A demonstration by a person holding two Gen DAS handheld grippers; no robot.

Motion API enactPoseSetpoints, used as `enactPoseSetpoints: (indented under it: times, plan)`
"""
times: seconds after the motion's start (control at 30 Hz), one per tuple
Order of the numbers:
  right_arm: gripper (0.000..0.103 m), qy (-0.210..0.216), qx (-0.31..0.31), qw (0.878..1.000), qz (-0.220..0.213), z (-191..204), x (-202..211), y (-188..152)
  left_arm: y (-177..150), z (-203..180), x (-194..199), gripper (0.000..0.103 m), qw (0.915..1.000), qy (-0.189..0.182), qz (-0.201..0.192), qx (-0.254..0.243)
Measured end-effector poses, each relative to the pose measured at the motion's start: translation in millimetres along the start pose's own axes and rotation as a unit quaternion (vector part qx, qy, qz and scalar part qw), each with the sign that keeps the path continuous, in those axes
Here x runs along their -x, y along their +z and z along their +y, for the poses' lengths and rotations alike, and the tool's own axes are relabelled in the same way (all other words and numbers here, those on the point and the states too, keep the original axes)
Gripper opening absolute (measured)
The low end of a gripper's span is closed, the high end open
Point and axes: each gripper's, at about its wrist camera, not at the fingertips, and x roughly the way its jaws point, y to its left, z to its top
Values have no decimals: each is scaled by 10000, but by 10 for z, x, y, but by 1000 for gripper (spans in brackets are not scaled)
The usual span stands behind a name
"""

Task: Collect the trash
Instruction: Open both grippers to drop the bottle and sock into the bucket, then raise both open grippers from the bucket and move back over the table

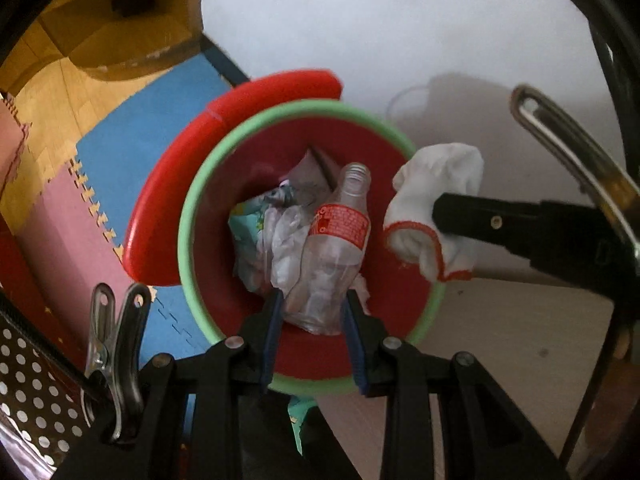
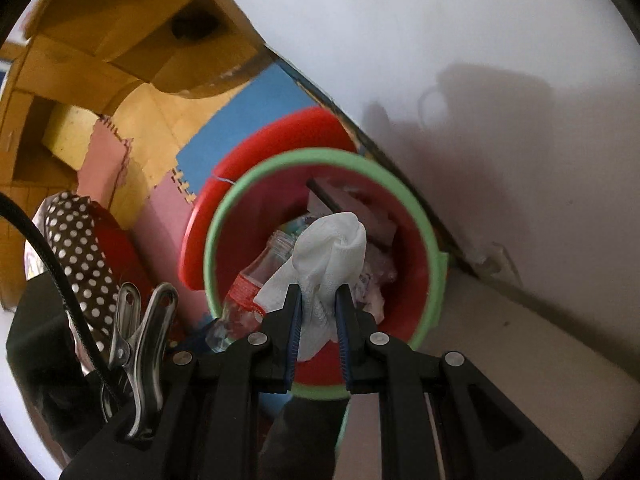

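A red bin with a green rim [image 1: 188,216] [image 2: 430,236] stands on the floor by a white wall. Crumpled wrappers and plastic [image 1: 276,232] lie inside it. My left gripper [image 1: 316,304] is shut on a clear plastic bottle with a red label [image 1: 340,232], held over the bin's mouth. My right gripper [image 2: 318,296] is shut on a white cloth with a red hem [image 2: 332,248] [image 1: 436,192], also above the bin. In the left wrist view the right gripper comes in from the right. The bottle [image 2: 244,292] shows at the lower left in the right wrist view.
The bin's red lid [image 1: 160,208] hangs open on its left side. Blue and pink foam mats [image 1: 132,140] cover the floor, with wooden furniture [image 2: 132,28] behind. A brown polka-dot fabric [image 2: 80,252] lies at the left. A white wall [image 1: 400,20] stands close behind the bin.
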Motion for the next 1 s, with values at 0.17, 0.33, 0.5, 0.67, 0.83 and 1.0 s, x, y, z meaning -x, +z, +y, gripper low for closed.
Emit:
enactPoseSetpoints:
  times: [0.17, 0.33, 0.5, 0.67, 0.83, 1.0]
  plan:
    - [18, -30, -164, 9996, 239, -188, -499, -10, 28, 120, -376, 31, 9998, 66, 154, 74]
    - [25, 138, -371, 9983, 429, -248, -741, -15, 39, 154, -545, 31, 9996, 110, 240, 51]
    - [63, 157, -517, 9981, 283, -291, -724, 10, 89, 212, -519, 32, 9993, 201, 298, 60]
    - [70, 434, -698, 9964, 222, -289, -669, 18, 146, 171, -369, 47, 9992, 337, 194, -133]
    - [74, 698, -775, 9944, -160, -204, -428, -15, 183, 131, -98, 67, 9987, 474, -28, -184]
    - [76, 698, -797, 9904, -893, -131, 121, -136, 180, 60, 376, 73, 9974, 535, -437, -207]
